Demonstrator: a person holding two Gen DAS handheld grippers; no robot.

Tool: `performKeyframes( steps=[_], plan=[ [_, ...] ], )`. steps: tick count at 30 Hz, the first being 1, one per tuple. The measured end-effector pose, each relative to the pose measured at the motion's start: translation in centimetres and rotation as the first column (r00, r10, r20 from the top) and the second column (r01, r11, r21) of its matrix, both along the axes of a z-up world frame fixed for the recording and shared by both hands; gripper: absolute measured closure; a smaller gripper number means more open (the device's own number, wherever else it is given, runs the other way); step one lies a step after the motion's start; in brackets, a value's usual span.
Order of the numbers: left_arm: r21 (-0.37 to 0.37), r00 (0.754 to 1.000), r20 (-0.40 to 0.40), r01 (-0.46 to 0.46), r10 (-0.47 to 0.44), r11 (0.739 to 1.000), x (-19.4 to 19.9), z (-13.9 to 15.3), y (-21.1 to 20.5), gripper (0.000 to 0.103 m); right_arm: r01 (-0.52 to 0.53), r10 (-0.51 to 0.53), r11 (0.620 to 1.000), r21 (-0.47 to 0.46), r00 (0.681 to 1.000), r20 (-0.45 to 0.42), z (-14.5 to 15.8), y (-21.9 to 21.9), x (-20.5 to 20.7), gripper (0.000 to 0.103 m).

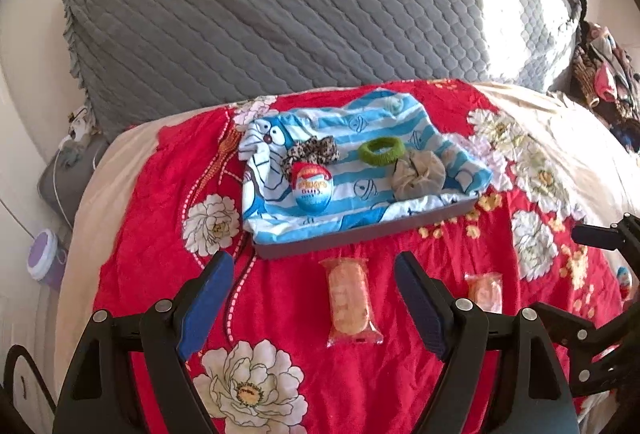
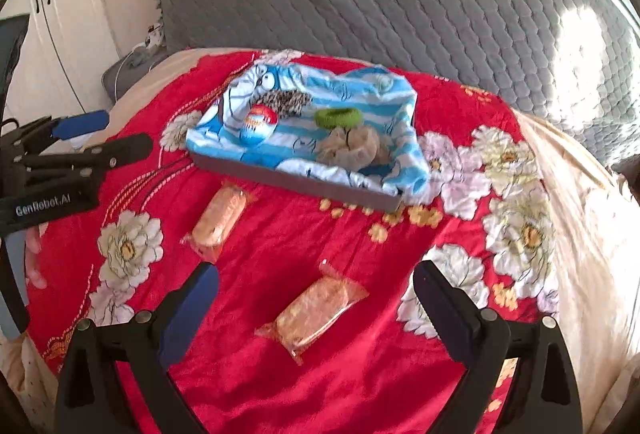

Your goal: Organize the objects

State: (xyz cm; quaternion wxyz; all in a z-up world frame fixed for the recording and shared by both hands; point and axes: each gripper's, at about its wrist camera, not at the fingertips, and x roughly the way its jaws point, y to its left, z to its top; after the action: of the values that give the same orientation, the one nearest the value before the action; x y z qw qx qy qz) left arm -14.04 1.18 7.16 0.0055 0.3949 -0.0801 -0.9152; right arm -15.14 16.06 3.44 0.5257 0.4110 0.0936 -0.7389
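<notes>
Two wrapped snack packets lie loose on the red floral bedspread (image 1: 280,374), both on the near side of the grey tray (image 1: 360,238), and we judge they are what is left to put away. Inside the tray, on its blue striped cloth, already sit a leopard scrunchie (image 1: 312,149), a toy egg (image 1: 312,189), a green hair band (image 1: 381,151) and a beige scrunchie (image 1: 418,173).

Starting left of the tray's near wall, our left claw (image 1: 314,298) is spread wide and empty, its fingers flanking the left packet (image 1: 351,304) without touching it. Further right, our right claw (image 2: 316,304) is likewise wide and empty, above the right packet (image 2: 314,314).

Next, we think, each claw must drop, close across a packet's narrow width, then lift over the tray's near wall. Room is ample beside the tray; its free patches lie at the front between egg and scrunchie.
</notes>
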Motion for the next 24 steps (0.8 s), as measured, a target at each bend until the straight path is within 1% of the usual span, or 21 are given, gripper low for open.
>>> performKeyframes(
  steps=[5,9,12,15,20,24],
  plan=[
    [0.0,1.0,0.026,-0.006,0.006,1.0,0.1,-1.8,-0.1,0.02,-0.011,0.011,0.999,0.031,1.0,-0.01,-1.7,-0.2,1.2,0.005],
    [-0.019,0.999,0.034,0.0,0.0,1.0,0.2,-2.7,0.1,0.02,-0.017,0.017,0.999,0.04,1.0,0.015,-2.8,-0.2,1.9,0.005],
    [-0.029,0.999,0.042,0.007,-0.006,1.0,0.2,-3.3,0.4,0.02,-0.024,0.024,0.998,0.051,1.0,0.018,-3.5,-0.4,2.4,0.005],
    [-0.027,0.999,0.046,0.008,-0.007,1.0,0.1,-3.9,0.6,0.02,-0.035,0.034,0.998,0.052,0.999,0.024,-4.0,-0.4,2.9,0.005],
    [-0.033,0.999,0.049,0.025,-0.023,0.999,0.2,-5.0,0.9,0.02,-0.028,0.026,0.998,0.051,0.999,0.038,-4.8,-0.4,3.2,0.005],
    [-0.031,0.998,0.053,0.029,-0.027,0.999,0.2,-5.8,0.8,0.02,0.004,-0.007,0.999,0.049,0.999,0.047,-5.2,-0.2,3.0,0.005]
  ],
)
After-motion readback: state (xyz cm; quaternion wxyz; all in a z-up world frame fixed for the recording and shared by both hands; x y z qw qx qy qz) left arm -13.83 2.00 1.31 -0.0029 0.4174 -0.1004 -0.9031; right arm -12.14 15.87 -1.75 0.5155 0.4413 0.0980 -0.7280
